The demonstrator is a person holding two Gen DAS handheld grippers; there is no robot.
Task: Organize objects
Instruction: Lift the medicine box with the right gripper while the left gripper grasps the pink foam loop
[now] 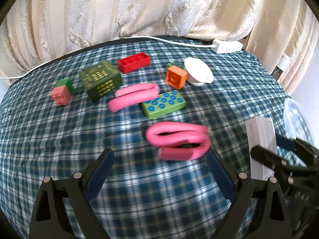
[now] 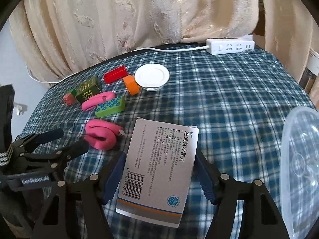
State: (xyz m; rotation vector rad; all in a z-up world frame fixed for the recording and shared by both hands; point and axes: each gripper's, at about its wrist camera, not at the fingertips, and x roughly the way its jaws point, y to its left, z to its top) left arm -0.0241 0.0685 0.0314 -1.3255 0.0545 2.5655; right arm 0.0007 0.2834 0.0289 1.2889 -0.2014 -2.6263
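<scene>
Plaid tablecloth [image 2: 229, 99], medicine box [image 2: 159, 169] lengthwise between right gripper [image 2: 159, 171] fingers

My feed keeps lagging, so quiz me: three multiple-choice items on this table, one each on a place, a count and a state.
1. The white power strip lies: A far edge of the table, B inside the clear container, C on the green box.
2. Pink foam curlers: A one, B two, C four.
3. The right gripper is: A open, B shut on the medicine box, C out of view.

A: it lies by the curtain.
B: near curler, far curler.
B: the fingers pinch both edges.
</scene>
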